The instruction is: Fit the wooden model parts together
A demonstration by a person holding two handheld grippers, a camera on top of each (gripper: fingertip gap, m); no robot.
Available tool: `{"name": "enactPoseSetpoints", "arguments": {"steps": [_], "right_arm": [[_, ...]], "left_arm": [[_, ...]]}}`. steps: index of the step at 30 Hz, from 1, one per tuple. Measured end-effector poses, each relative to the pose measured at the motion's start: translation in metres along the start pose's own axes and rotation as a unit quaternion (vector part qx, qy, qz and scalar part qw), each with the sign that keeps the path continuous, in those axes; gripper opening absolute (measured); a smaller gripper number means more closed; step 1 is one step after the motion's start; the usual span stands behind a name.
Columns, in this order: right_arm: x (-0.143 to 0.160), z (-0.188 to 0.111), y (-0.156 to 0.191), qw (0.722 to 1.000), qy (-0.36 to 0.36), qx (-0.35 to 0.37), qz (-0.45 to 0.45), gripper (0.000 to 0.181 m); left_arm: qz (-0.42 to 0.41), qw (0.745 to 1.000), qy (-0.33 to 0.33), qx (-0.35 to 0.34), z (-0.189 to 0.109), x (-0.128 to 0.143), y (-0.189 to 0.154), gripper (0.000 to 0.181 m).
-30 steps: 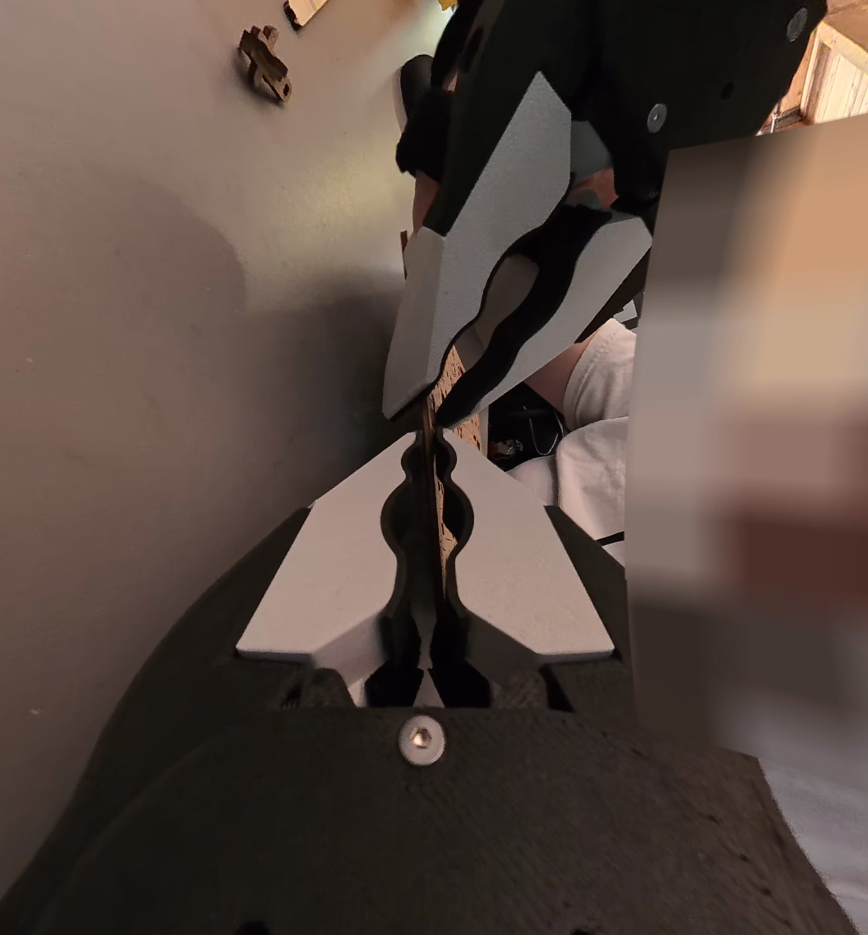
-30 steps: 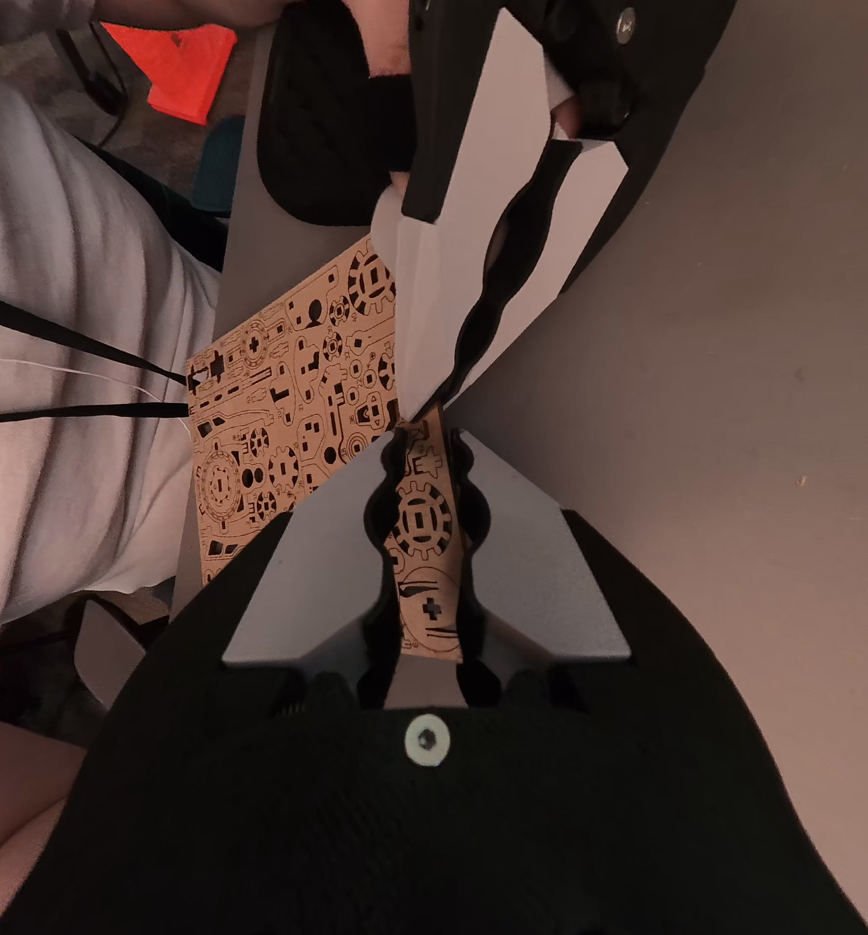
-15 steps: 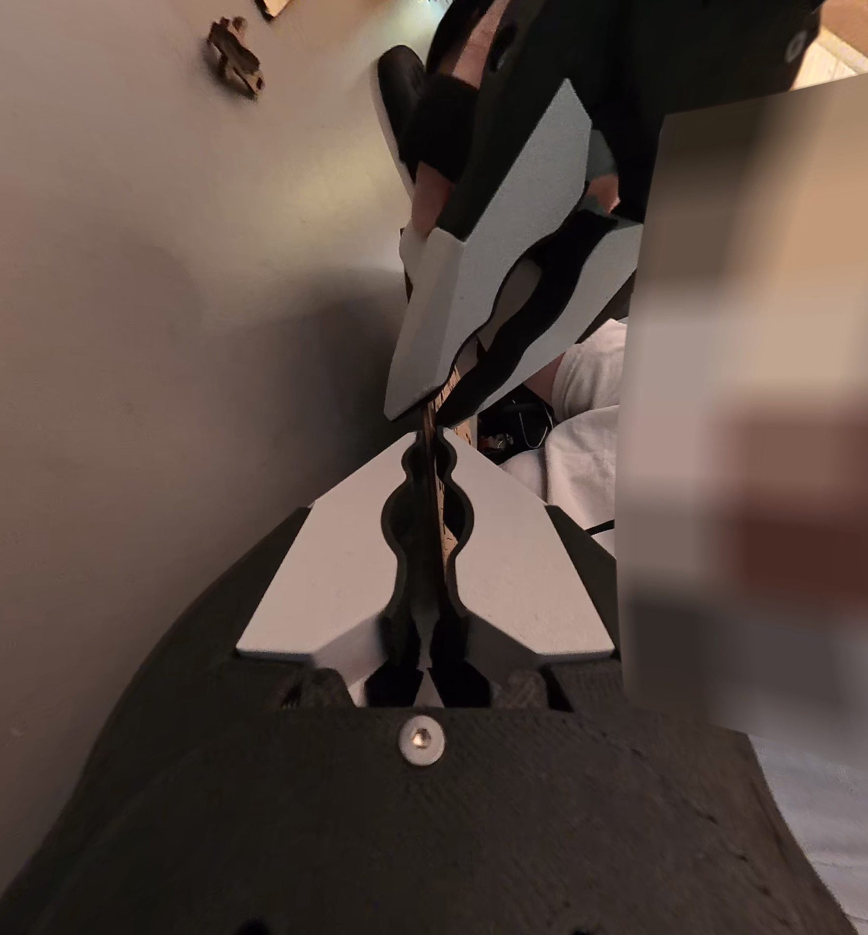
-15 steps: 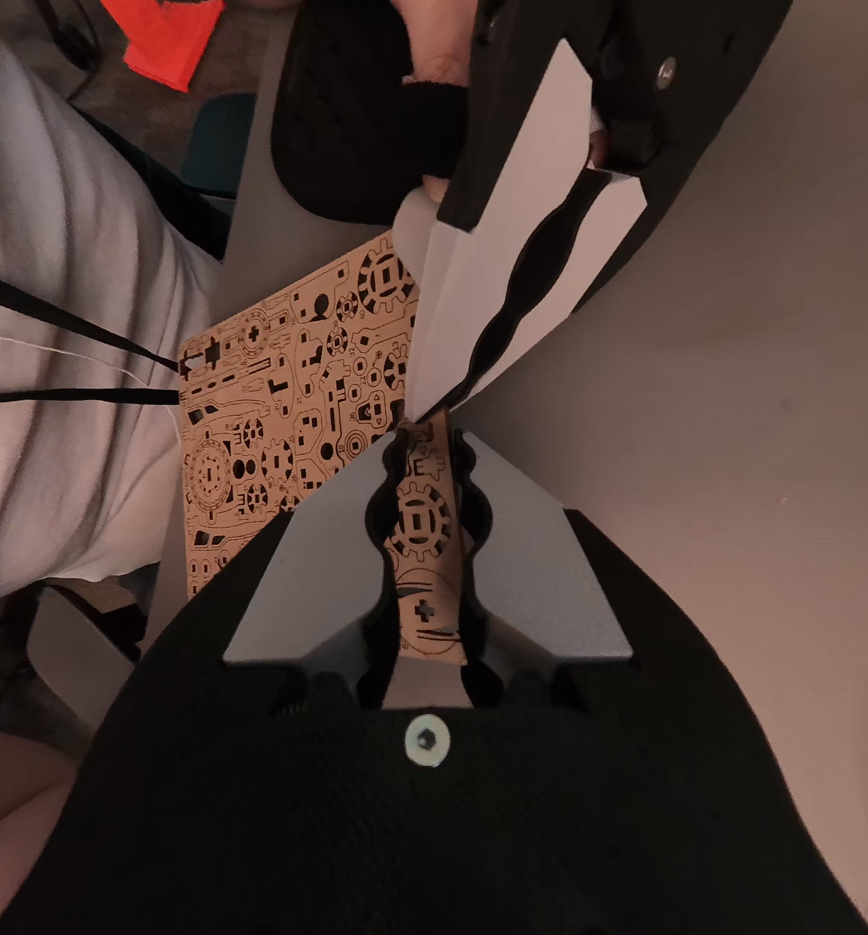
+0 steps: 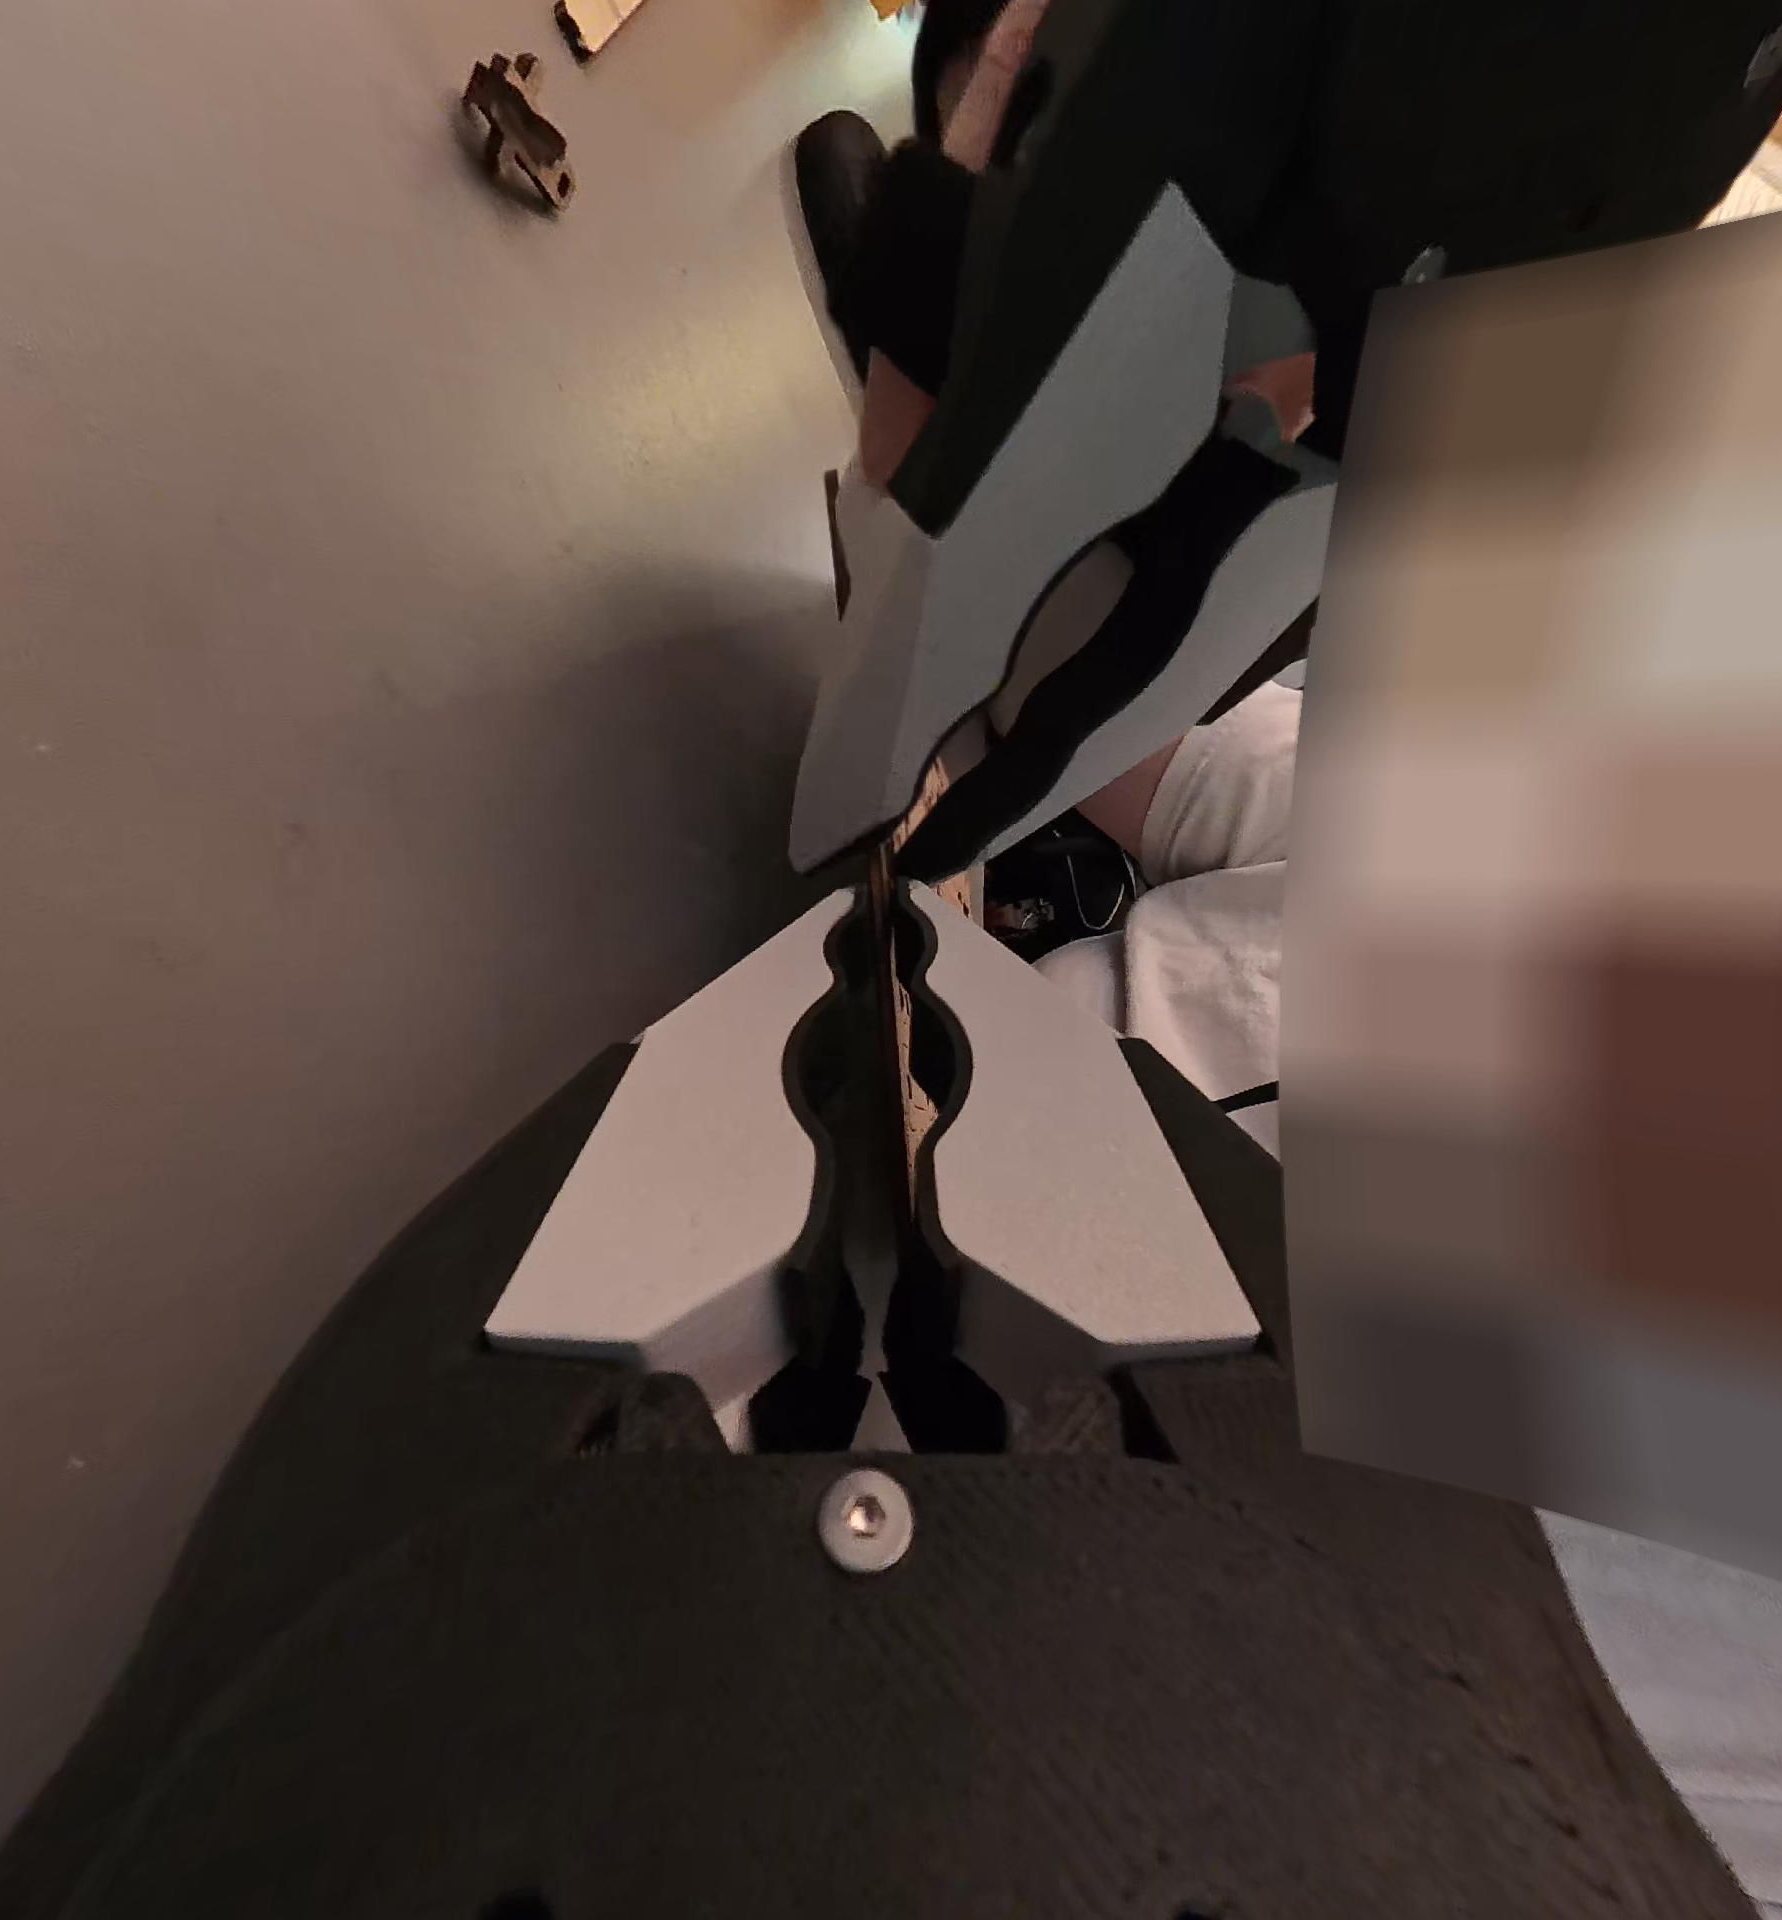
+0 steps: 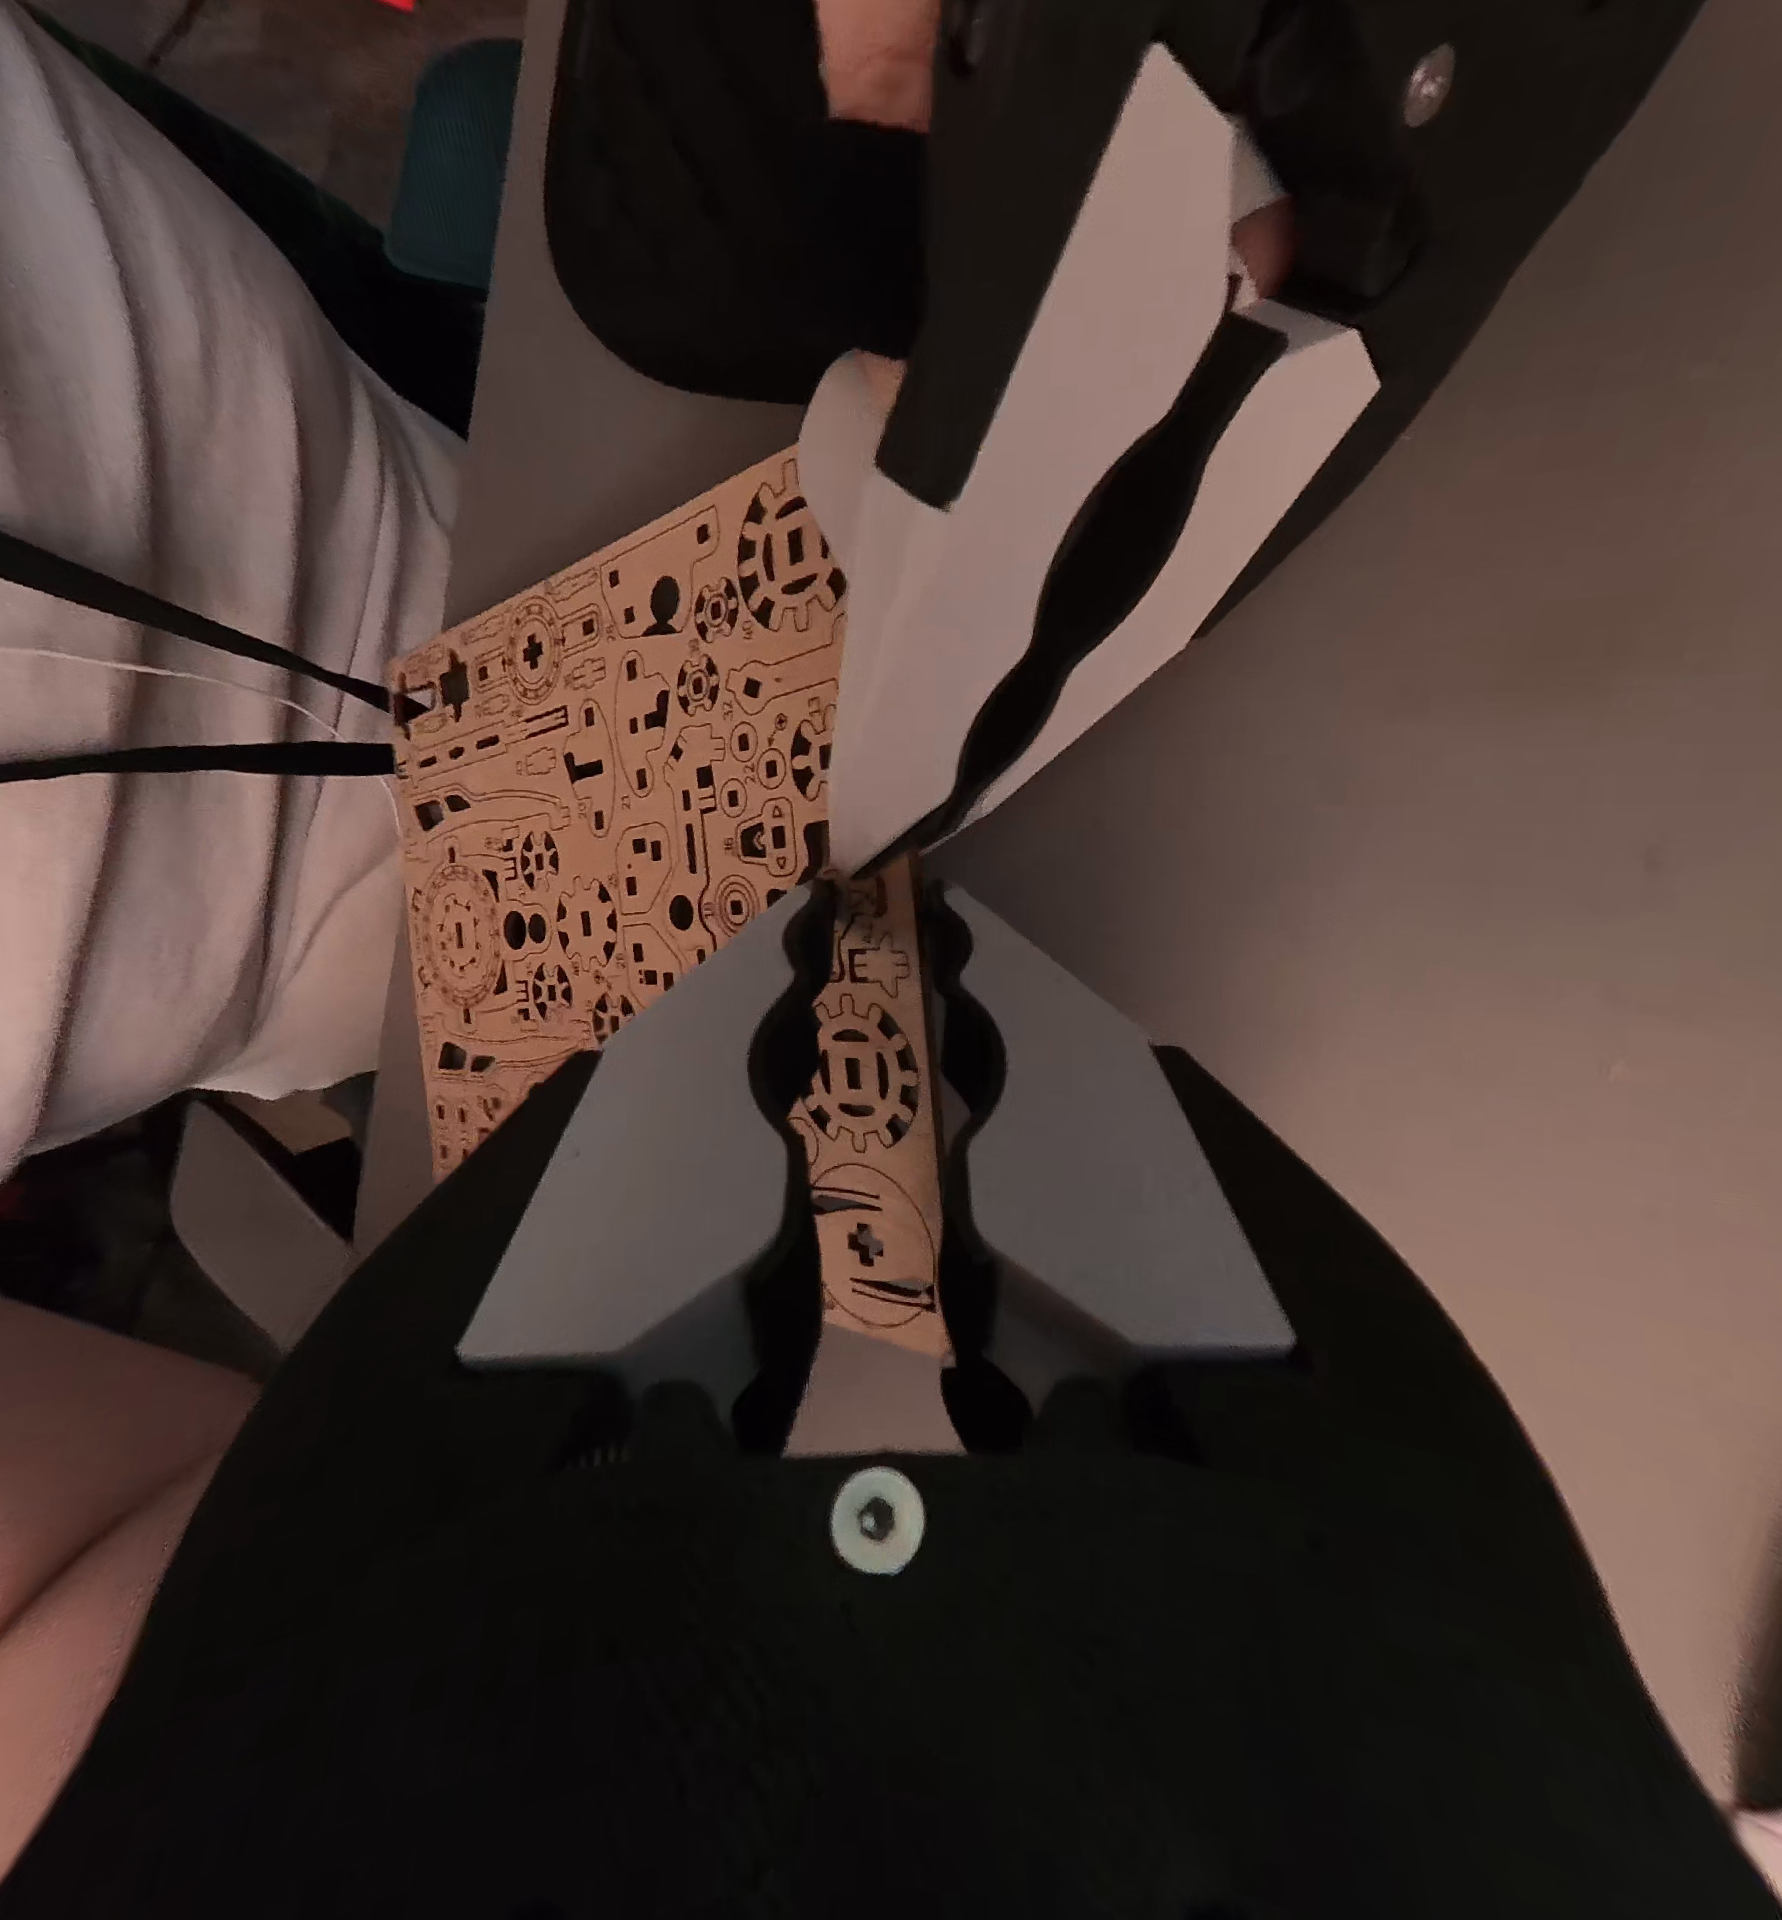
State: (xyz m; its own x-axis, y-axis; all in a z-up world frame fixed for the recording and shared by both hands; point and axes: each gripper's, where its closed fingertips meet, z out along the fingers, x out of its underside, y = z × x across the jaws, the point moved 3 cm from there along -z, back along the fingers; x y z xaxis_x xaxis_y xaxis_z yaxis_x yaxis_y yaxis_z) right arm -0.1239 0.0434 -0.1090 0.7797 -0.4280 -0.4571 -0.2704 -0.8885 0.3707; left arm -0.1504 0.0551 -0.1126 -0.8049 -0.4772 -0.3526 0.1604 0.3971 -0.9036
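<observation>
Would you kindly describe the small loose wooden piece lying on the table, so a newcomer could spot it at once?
Start in the left wrist view with the grey table and look to its far end, top left. There lies the small wooden piece, dark and cross-shaped with notched arms. Unlike the wooden sheet that both grippers clamp, it lies alone, untouched.

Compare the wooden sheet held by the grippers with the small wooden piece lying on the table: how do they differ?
The wooden sheet is a large, flat, pale panel full of uncut gears; the small wooden piece is dark, separate and cross-shaped. The sheet is clamped in the air by the left hand-held gripper and the right hand-held gripper; the piece lies loose on the table. Both are wooden.
</observation>
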Motion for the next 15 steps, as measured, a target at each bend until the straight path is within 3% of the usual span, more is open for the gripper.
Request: {"name": "enactPoseSetpoints", "arguments": {"steps": [15], "right_arm": [[0.0004,-0.0006,0.0014,0.995,0.001,0.066,-0.078,0.017]], "left_arm": [[0.003,1.0,-0.004,-0.006,-0.0002,-0.0004,0.0009,0.001]]}}
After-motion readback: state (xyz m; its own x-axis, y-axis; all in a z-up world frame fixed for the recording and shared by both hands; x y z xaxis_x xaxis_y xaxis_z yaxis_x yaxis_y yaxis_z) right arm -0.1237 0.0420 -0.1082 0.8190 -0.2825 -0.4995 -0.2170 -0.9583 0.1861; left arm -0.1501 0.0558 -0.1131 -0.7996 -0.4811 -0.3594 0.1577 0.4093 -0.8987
